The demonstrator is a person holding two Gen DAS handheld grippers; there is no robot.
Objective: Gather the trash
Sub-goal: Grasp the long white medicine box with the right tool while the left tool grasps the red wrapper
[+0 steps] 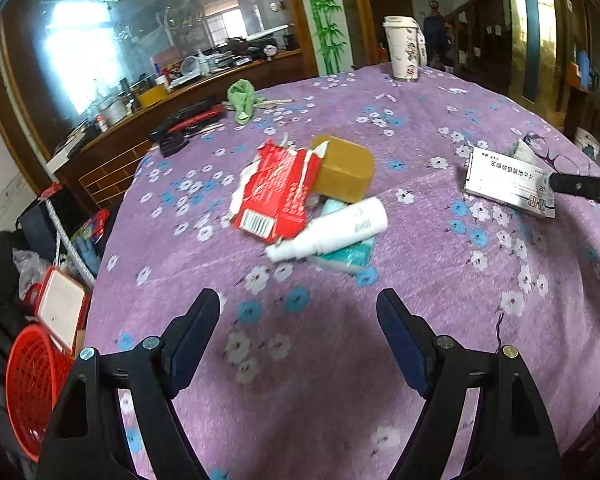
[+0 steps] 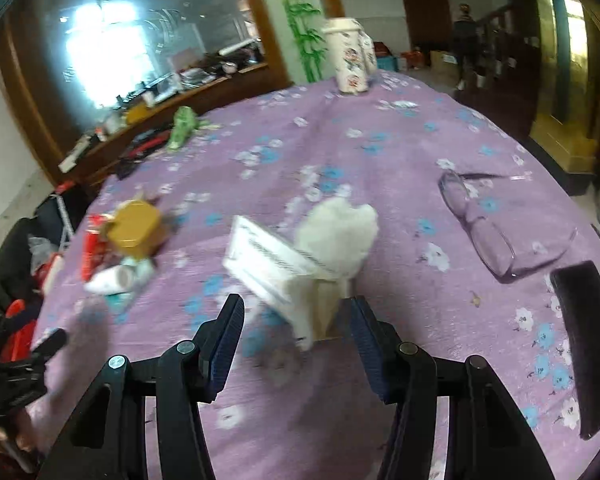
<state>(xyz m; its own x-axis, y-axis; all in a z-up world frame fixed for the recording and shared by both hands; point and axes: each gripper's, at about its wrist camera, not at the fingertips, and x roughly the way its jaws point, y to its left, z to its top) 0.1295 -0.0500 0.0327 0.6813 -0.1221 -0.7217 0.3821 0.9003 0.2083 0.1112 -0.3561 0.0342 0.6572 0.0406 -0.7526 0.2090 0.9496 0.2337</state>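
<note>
- The left gripper [image 1: 299,308] hovers over the near part of the surface [image 1: 440,272], which is covered with a purple flowered cloth; its jaws stand wide apart with nothing between them.
- Beyond the left jaws, toward the middle of the surface, lies a heap of trash: a torn red carton [image 1: 274,196], a tan box [image 1: 346,168] touching it, and a white bottle [image 1: 332,230] lying on a teal packet [image 1: 350,256].
- The right gripper [image 2: 296,312] has its jaws partly open; whether the pads touch anything I cannot tell, as the view is blurred.
- A white medicine box [image 2: 266,264] and a crumpled white tissue [image 2: 338,232] sit just beyond the right jaws, with white paper reaching down into the gap between them.
- Eyeglasses [image 2: 496,232] lie toward the right edge, and a floral cup [image 2: 350,56] stands at the far edge.
</note>
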